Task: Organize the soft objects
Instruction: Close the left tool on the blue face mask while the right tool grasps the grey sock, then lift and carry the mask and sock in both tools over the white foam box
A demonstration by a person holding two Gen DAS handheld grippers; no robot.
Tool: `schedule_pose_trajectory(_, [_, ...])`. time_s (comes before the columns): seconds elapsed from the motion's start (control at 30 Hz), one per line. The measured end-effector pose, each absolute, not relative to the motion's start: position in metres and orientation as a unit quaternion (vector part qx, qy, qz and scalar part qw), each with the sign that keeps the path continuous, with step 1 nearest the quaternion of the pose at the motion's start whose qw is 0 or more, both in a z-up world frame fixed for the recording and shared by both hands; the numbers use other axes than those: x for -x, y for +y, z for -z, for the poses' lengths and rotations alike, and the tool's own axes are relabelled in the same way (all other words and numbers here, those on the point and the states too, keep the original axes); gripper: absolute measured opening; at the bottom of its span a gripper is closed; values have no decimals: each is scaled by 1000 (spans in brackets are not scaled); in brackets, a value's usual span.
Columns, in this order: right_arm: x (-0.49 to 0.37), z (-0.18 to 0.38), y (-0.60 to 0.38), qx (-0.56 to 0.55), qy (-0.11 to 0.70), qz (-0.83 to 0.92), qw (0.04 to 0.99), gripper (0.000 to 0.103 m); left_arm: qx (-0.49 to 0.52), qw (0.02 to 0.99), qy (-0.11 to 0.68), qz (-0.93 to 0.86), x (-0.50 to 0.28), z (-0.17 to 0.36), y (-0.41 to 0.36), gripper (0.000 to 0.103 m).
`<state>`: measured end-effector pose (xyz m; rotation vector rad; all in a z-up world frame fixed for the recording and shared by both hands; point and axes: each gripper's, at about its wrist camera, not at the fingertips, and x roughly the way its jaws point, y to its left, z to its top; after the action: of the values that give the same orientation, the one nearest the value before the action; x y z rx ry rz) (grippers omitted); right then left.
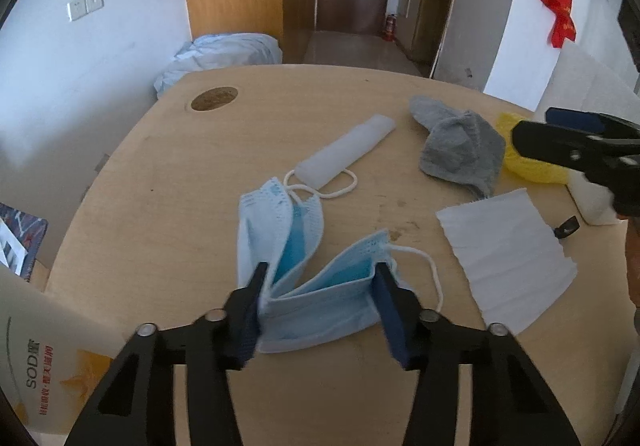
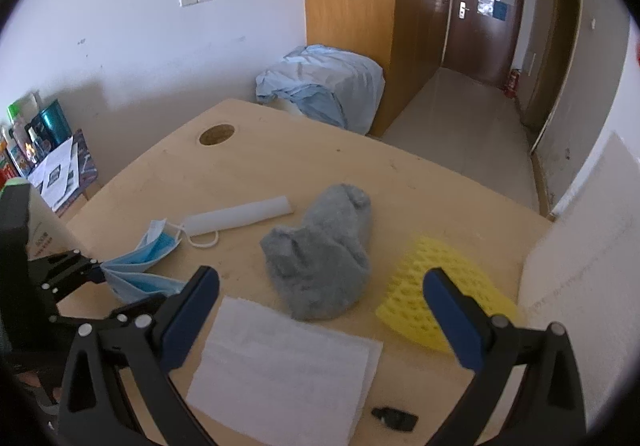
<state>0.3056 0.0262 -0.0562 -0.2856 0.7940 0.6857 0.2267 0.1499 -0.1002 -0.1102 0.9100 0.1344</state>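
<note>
A: On the rounded light wooden table [image 1: 160,182], biggest soft thing?

B: White crinkled paper sheet [image 1: 508,254], flat at the near right edge, right in front of the right gripper [image 2: 320,306]. That gripper's jaws are spread wide, nothing between them, hovering above the sheet's far edge.

A: Next?

B: Pale blue pleated surgical face mask [image 1: 304,266], near left side. Bent into a V, both halves rising off the table. Left gripper [image 1: 320,298] straddles the fold, one blue pad on each outer side of the mask, jaws partly closed; real pinch or just contact, cannot tell. One white ear loop trails toward the paper sheet, the other lies by the tube.

A: Then the cloth?

B: Crumpled grey fleecy cloth [image 2: 320,258], mid table, just beyond the paper sheet. Yellow mesh foam sleeve [image 2: 432,298] just right of it, close but whether they touch, cannot tell.

A: Tube thing?

B: Flattened white translucent plastic tube [image 1: 344,154], lying diagonally beyond the mask, its near end over the ear loop.

A: Smallest?

B: Round cable hole [image 1: 215,98] at the far left of the table, and a small black object [image 2: 394,417] at the near edge beside the paper sheet, too small to identify
</note>
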Motion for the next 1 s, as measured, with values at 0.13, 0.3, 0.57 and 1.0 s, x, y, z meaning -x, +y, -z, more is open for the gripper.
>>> schedule_pose_trajectory(0.13, [-309, 63, 38, 154, 373, -336, 851, 91, 56, 895, 437, -66, -227, 102, 153, 45])
schedule_pose_trajectory(0.3, [-321, 78, 46, 166, 386, -344, 840, 84, 54, 896, 436, -64, -227, 103, 153, 44])
schedule_pose_trajectory(0.57, [-331, 91, 45, 159, 418, -341, 827, 34, 59, 896, 436, -63, -225, 102, 155, 43])
schedule_pose_trajectory(1.0, [-307, 60, 29, 145, 380, -351, 844, 17, 65, 903, 420, -57, -219, 94, 156, 42])
